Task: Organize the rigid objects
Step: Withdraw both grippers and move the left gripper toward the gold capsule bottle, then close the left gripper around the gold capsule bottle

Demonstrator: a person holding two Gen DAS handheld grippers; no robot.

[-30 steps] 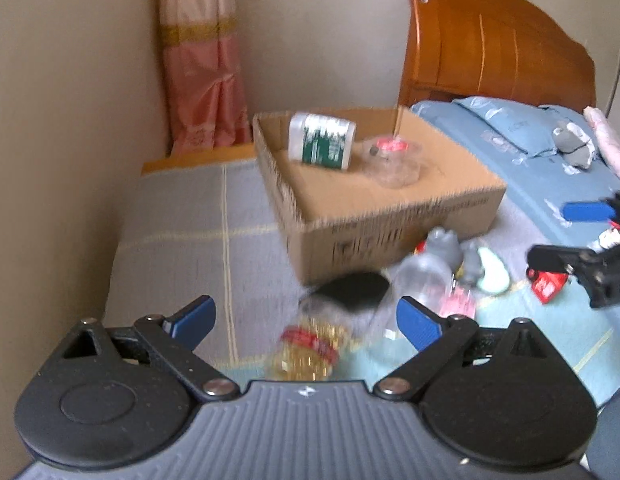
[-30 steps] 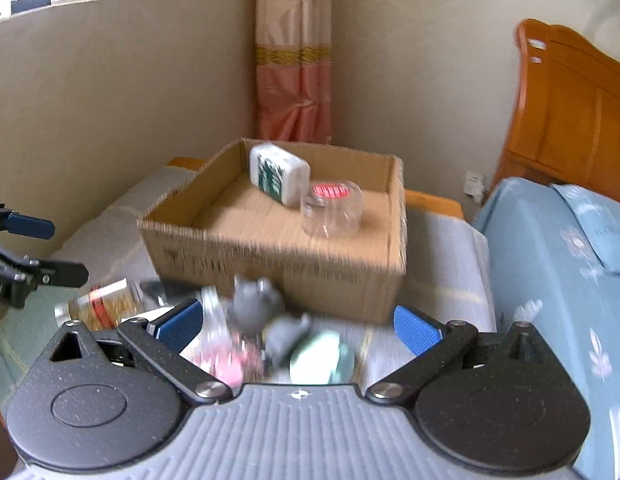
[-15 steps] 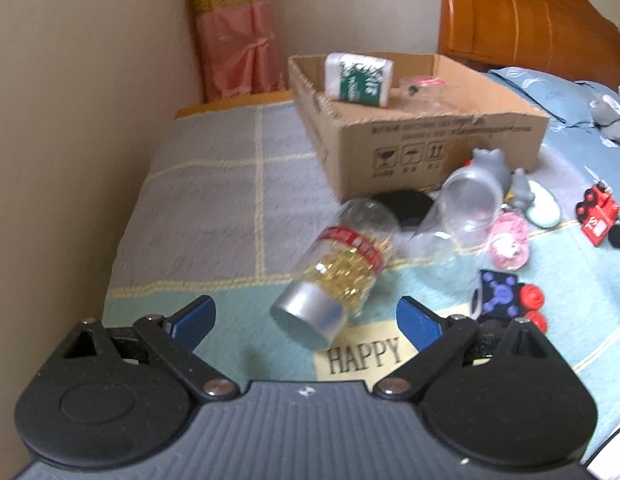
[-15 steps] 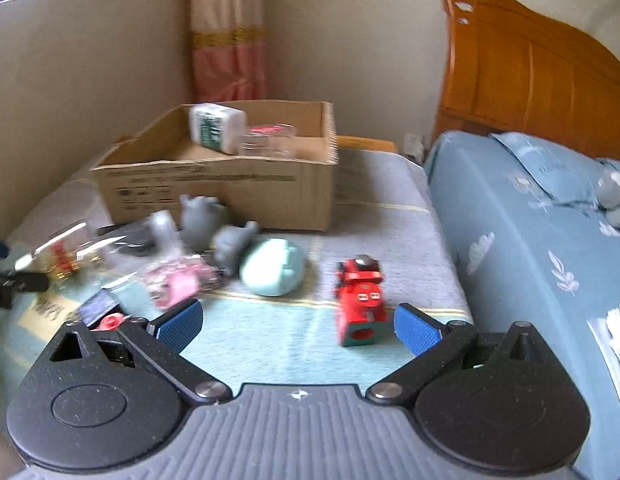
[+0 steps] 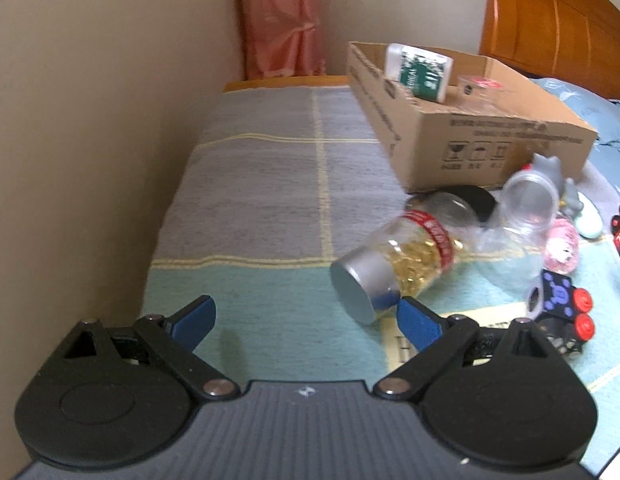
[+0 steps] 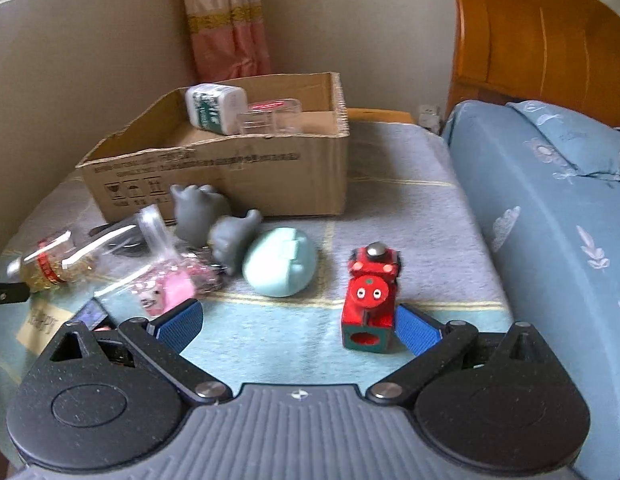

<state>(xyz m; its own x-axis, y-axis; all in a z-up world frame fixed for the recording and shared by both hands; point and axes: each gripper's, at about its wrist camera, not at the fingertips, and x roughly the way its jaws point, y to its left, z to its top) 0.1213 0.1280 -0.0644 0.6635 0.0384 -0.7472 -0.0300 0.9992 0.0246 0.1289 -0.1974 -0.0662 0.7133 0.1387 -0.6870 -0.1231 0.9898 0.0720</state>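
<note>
A bed (image 6: pixel 410 184) with a checked grey and pale green cover carries a cardboard box (image 6: pixel 269 172). Before the box lie a capsule bottle (image 5: pixel 406 256), a red toy train (image 6: pixel 370 296), a mint egg-shaped case (image 6: pixel 281 268) and two grey figures (image 6: pixel 213 220).

I read "HAPPY" on the pale yellow patch (image 6: pixel 45 322) near the checked blanket's front-left edge; the brown cardboard box (image 5: pixel 490 148) shows handling symbols.

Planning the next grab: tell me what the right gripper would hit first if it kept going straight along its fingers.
Probably the red wooden toy train, lying just ahead, slightly right of centre between the open right gripper fingers. Depth is unclear; it might meet the bedspread first.
</note>
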